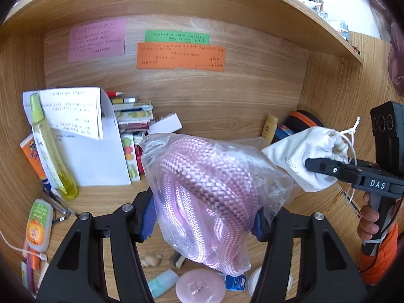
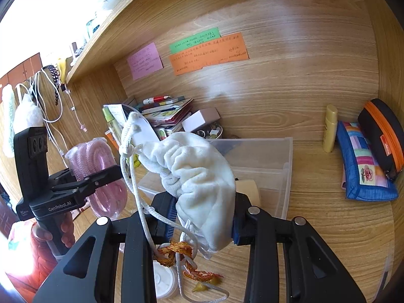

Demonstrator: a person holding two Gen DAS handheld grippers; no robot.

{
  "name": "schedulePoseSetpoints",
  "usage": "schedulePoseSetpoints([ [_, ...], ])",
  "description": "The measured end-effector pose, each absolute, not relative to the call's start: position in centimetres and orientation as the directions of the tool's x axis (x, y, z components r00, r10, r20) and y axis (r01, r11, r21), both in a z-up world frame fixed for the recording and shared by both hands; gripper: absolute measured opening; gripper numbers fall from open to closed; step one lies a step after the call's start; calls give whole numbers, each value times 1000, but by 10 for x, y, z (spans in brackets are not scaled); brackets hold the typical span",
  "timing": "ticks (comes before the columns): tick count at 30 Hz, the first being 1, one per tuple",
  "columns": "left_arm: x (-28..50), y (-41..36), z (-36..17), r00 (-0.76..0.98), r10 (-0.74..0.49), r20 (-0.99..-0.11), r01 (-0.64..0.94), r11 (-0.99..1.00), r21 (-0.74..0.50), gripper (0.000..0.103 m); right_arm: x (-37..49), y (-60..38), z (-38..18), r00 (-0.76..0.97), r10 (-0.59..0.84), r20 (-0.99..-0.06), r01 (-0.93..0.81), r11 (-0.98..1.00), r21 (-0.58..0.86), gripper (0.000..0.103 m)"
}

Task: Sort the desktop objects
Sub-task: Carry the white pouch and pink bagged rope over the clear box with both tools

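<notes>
1. The left gripper (image 1: 202,223) has its blue pads (image 1: 148,219) pressed on both sides of a clear plastic bag with a coiled pink braided rope (image 1: 202,197) inside; the jaws stand about half apart because the bundle is thick, and they squeeze the soft coil a little

2. The right gripper (image 2: 203,218) pinches a white fleece drawstring pouch (image 2: 199,174) between its blue pads (image 2: 171,214); the jaws are rather narrow and the soft cloth bulges above them

3. Both things hang in the air above the wooden desk (image 2: 328,214); they touch nothing below. The white cords of the pouch (image 2: 141,202) hang loose beside the left pad of the right gripper and reach down toward a twisted orange braided cord (image 2: 176,251) on the desk

4. A clear plastic storage box (image 2: 265,174) stands open just behind the pouch; I judge it is the likely place for one or both things, but I cannot be sure

5. To do this step well, I would lift the pouch until the loose cords are free of the orange cord and of the box rim, so nothing is dragged along

6. The bag is slippery, so the left grip should stay firm on the rope itself, not only on the plastic film

7. The two grippers are near each other; it is better to bring them to the box one after the other
</notes>
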State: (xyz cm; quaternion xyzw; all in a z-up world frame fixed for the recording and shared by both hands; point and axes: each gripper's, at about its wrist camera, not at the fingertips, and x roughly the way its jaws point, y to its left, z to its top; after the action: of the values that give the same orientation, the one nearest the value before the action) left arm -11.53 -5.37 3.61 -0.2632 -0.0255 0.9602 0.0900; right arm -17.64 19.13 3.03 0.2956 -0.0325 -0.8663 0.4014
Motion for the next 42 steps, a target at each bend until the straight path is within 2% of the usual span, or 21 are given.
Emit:
schedulePoseSetpoints([
  [7,-140,-59,41,-826,252,-504,-194,-967,-167,58,-190,188,30,-511,-705,-492,661,-688,300,30],
  [15,-184,-62,24,-791,256,-555,-171,-964,-201,58,-209,177,22,-515,-674,-529,641,-713,285,30],
  [28,-237,-55,8,-760,232,-607,-164,-972,-166,58,-250,155,10,-502,-640,-581,642,-726,246,30],
  [42,-268,-41,-23,-703,225,-674,-174,-974,-144,58,-275,131,-6,-554,-542,-632,597,-788,151,31],
])
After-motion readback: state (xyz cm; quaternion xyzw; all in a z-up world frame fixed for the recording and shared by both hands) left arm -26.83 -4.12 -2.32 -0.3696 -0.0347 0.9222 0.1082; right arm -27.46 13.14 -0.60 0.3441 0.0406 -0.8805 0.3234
